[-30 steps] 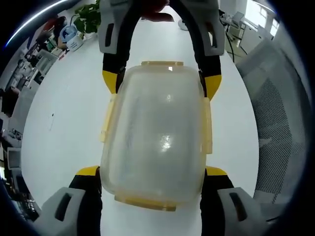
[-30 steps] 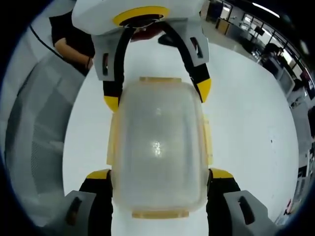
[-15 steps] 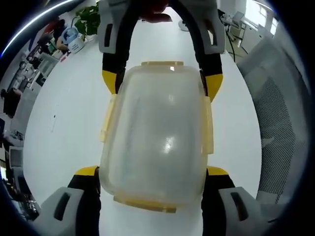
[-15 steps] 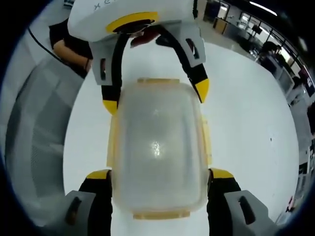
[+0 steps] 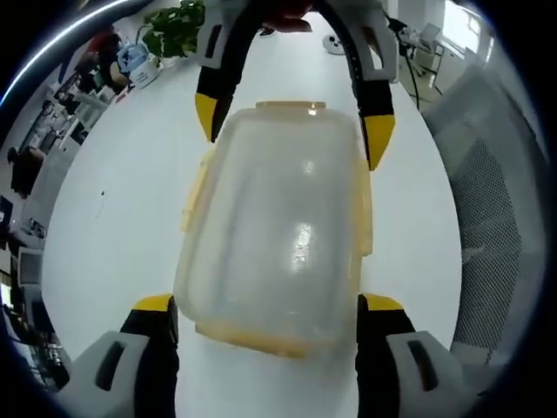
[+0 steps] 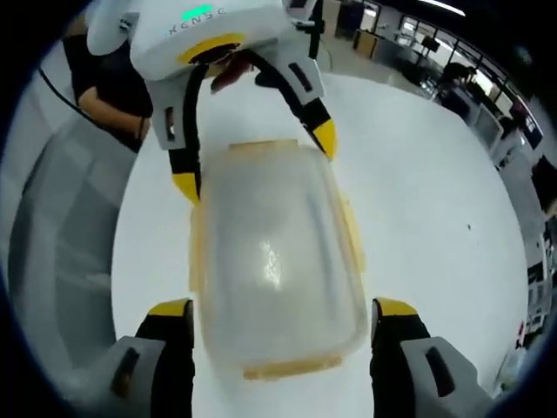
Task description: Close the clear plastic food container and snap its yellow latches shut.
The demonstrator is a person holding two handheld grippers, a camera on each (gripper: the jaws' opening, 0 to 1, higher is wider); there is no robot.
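A clear plastic food container [image 5: 278, 226] with its lid on lies on the white table [image 5: 130, 192], between the two grippers, which face each other. Yellow latches [image 5: 365, 209] run along its sides and ends. My left gripper [image 5: 268, 305] has its jaws pressed against the near end of the container. The right gripper [image 5: 291, 126] straddles the far end with small gaps at both tips. In the right gripper view the container [image 6: 274, 261] sits slanted between my right gripper [image 6: 283, 309], whose jaws stand clear of its walls. The left gripper [image 6: 254, 161] is at the far end.
A grey mesh chair [image 5: 487, 218] stands beside the table. A potted plant [image 5: 178, 26] and desk clutter sit at the table's far end. A person in black [image 6: 113, 78] stands behind the left gripper. Office desks [image 6: 452, 61] lie beyond.
The right gripper has spread slightly and backed off from the container's far end. The container now sits slanted in the right gripper view. The left gripper keeps its hold.
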